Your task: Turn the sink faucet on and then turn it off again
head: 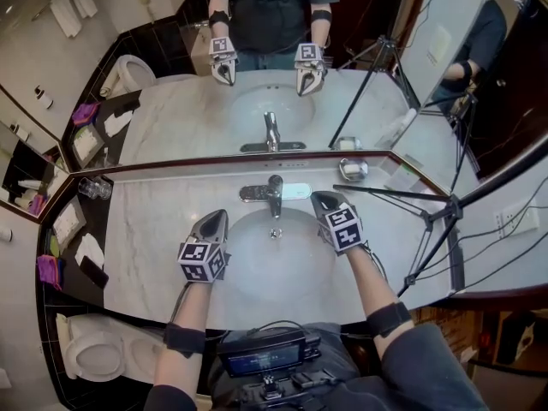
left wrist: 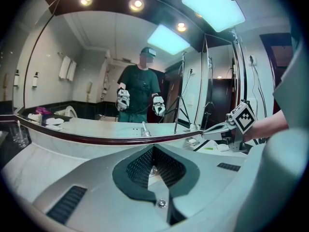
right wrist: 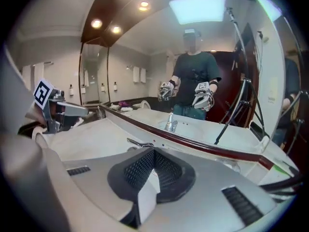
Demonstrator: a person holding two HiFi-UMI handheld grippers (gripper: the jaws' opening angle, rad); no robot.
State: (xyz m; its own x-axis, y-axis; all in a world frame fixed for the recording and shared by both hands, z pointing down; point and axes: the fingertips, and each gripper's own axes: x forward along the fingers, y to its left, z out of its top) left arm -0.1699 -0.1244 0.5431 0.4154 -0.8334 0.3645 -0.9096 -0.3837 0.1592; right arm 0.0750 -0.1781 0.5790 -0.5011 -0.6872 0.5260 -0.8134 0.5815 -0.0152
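Faucet (head: 272, 193) stands far-centre on the bench (head: 158, 221), no stream seen (lever untouched); left tongs (head: 218, 216) and right tongs (head: 321, 198), both closed and empty, flank it, so the next move likely means nudging the lever.

Sunk in the middle of the countertop (head: 163, 225): basin (head: 274, 264). At 12 o'clock on its back rim: faucet (head: 274, 193), with the mirror (head: 197, 110) straight behind along the counter's far edge. At 10 o'clock over the basin's rim: left gripper (head: 217, 217), apart from the faucet. At 1 o'clock, just beside the faucet's base: right gripper (head: 318, 199). Further out at 2 o'clock, against the mirror: small dish (head: 352, 169). At 3 o'clock, beyond the counter's end: tripod (head: 437, 229). Far out at 10 o'clock, in the counter's back corner: glasses (head: 94, 187). At 9 o'clock, off the counter's left end: folded cloth (head: 89, 249). At 8 o'clock, lower down: toilet (head: 94, 349).
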